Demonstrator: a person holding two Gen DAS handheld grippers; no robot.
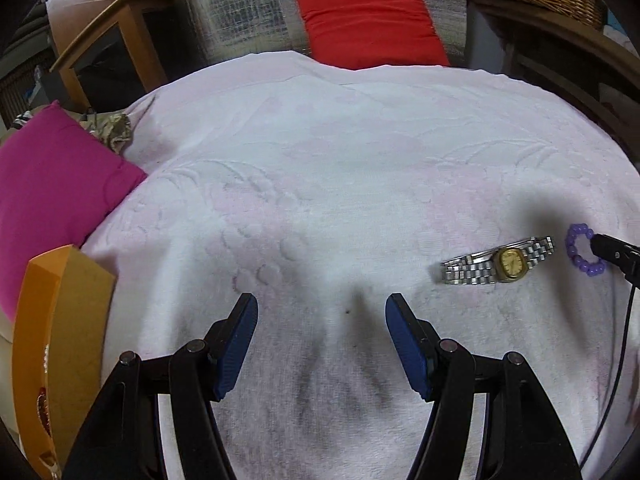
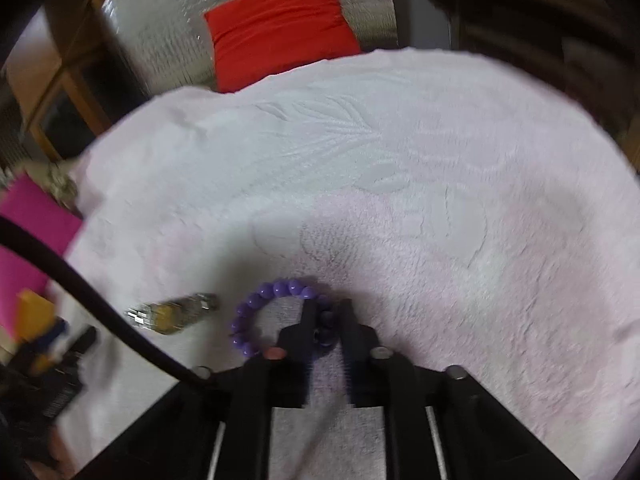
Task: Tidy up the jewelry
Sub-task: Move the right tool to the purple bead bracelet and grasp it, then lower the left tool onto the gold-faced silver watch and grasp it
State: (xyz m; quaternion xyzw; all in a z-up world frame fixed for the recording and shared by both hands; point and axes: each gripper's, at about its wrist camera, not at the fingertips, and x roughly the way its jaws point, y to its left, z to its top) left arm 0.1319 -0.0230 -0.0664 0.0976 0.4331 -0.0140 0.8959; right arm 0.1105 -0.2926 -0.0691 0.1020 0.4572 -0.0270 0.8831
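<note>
Bracelet: my right gripper (image 2: 328,316) has its jaws drawn in narrow on the purple round-bead bracelet (image 2: 276,291), pinching the near-right side of the loop; the rest of the ring lies on the cloth, curving off to the left of my fingers.
Right jaws from the other side: in my left wrist view a black fingertip (image 1: 600,242) reaches into the purple bead loop (image 1: 576,236) from the right edge.
Left jaws: my left gripper (image 1: 322,308) stands wide, blue pads (image 1: 240,340) well apart, nothing between them, above bare cloth with their shadow below.
Watch: the silver link-band wristwatch with a gold face (image 1: 500,266) lies flat just beside the bracelet, on its left, not touching it; in my right wrist view the watch (image 2: 172,314) is blurred.
Surface: a pale pink terry towel with a raised leaf pattern (image 1: 320,160) covers the surface under everything; I cannot tell what lies beneath the towel.
Box: an orange cardboard box (image 1: 60,320) sits open at the towel's left edge, near my left jaws; something small glints inside, too unclear to name.
Cushions: a magenta cushion (image 1: 52,184) lies behind the box, and a red cushion (image 1: 368,20) lies past the far edge on a silver foil mat (image 1: 240,8).
Cable: a black cable (image 2: 92,292) crosses the left of my right wrist view.
</note>
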